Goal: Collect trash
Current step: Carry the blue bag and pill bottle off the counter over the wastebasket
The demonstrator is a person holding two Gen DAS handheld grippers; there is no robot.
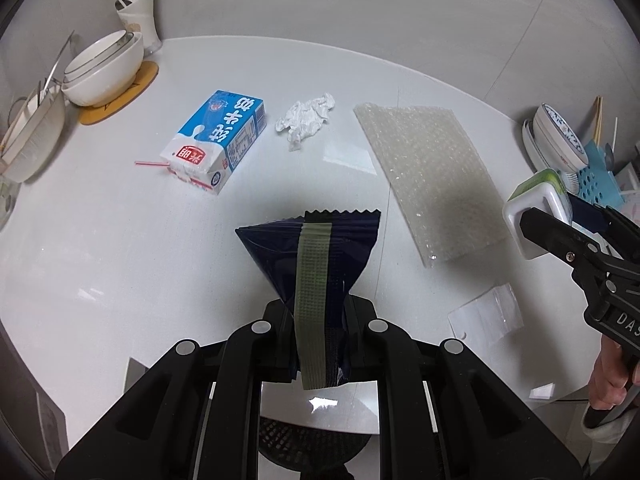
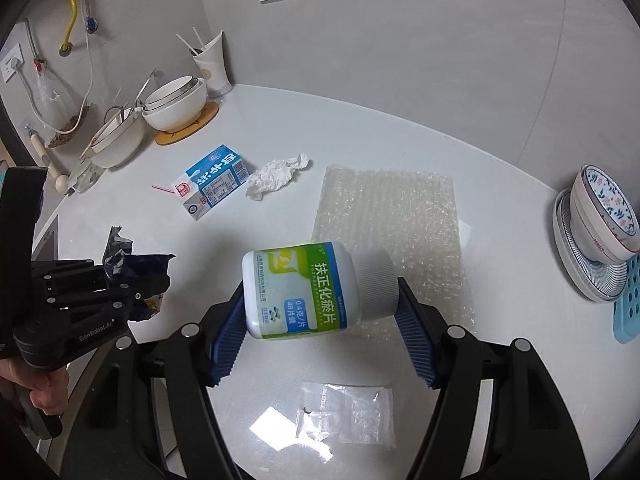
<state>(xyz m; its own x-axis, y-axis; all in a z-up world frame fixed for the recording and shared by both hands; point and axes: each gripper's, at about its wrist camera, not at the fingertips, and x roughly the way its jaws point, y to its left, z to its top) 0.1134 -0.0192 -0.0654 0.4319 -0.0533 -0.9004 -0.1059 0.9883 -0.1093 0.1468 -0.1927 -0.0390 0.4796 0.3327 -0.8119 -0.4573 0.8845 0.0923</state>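
Observation:
My left gripper (image 1: 316, 320) is shut on a dark blue snack wrapper (image 1: 316, 256) and holds it above the white table's front edge; the wrapper also shows in the right wrist view (image 2: 132, 264). My right gripper (image 2: 320, 312) is shut on a white pill bottle (image 2: 304, 290) with a green and blue label, held sideways above the table; the bottle also shows in the left wrist view (image 1: 536, 212). On the table lie a blue milk carton (image 1: 218, 140) with a pink straw, a crumpled tissue (image 1: 306, 120), a bubble wrap sheet (image 1: 432, 176) and a small clear plastic bag (image 2: 346, 414).
Stacked white bowls (image 1: 104, 68) on a cork mat and a cup with straws (image 1: 138, 12) stand at the back left. Patterned bowls (image 2: 600, 216) on plates and a blue tray (image 2: 628, 300) stand at the right edge. A dark mesh bin (image 1: 308, 440) sits below the table's front edge.

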